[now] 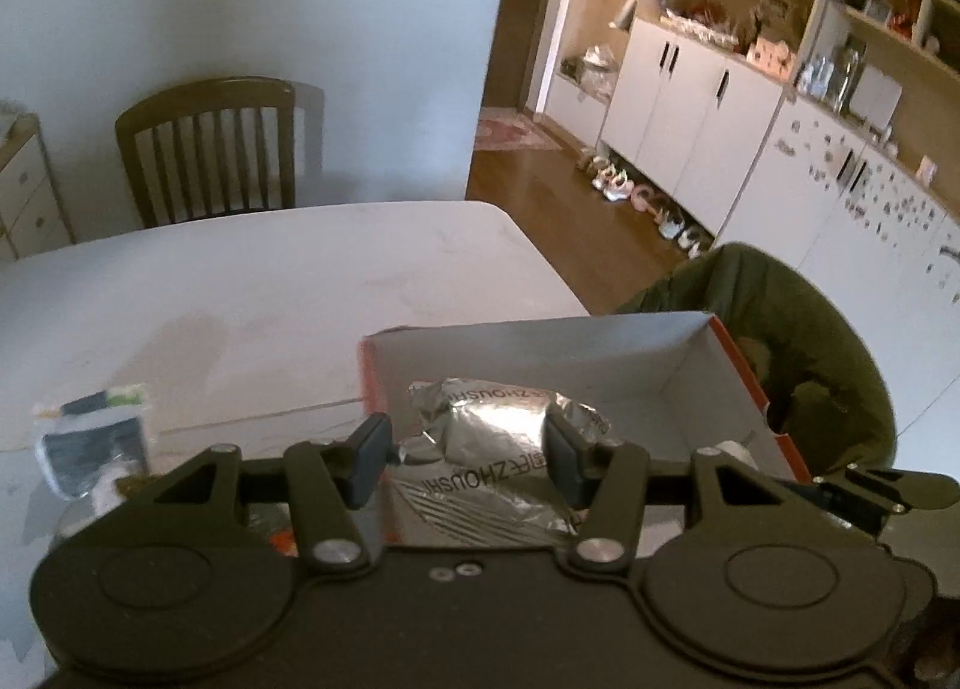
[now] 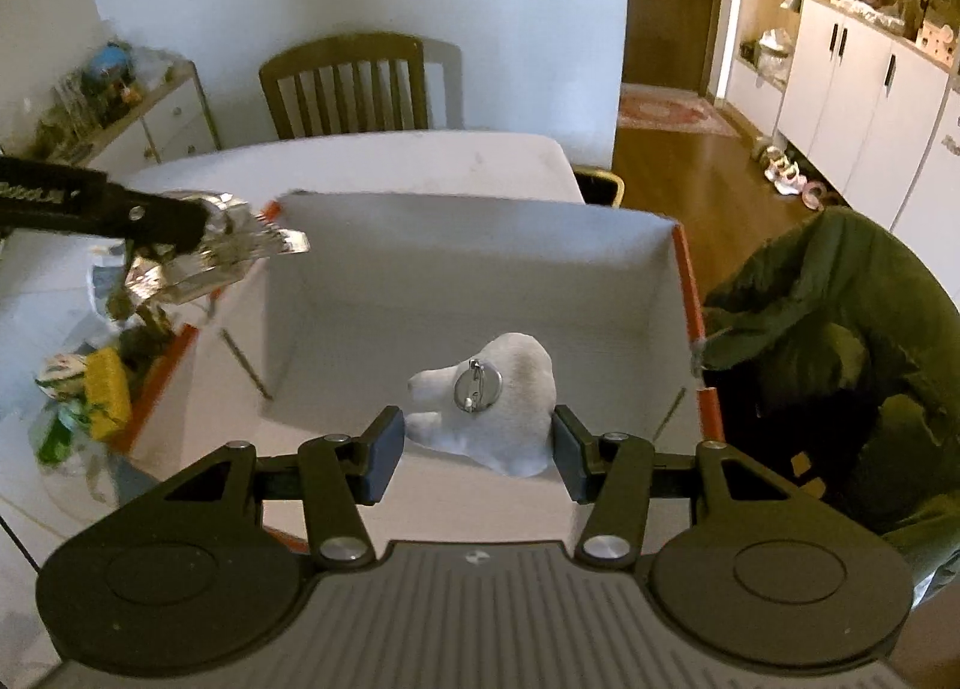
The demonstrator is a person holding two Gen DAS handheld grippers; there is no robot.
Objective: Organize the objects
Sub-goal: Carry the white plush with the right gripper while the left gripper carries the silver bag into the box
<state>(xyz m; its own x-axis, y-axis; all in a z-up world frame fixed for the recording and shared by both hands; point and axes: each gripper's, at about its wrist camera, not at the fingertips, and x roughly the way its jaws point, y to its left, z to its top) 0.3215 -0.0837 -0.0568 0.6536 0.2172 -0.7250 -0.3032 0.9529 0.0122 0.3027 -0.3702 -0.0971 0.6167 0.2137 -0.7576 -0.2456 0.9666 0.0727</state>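
A box (image 2: 480, 245) with white inside walls and orange outer edges stands open on the white table (image 1: 300, 281). My right gripper (image 2: 477, 452) is shut on a white plush toy (image 2: 510, 407) with a round metal pin on its back, held over the box's floor. In the left wrist view, my left gripper (image 1: 468, 461) is shut on a crinkled silver foil packet (image 1: 492, 425) near the box (image 1: 600, 341). The right wrist view shows that left gripper (image 2: 180, 233) and the foil packet (image 2: 228, 251) above the box's left rim.
Loose items lie on the table left of the box: a yellow packet (image 2: 108, 389), green wrappers, and a small dark pouch (image 1: 90, 437). A wooden chair (image 1: 210, 149) stands at the far side. A green jacket (image 2: 840, 329) hangs at the box's right.
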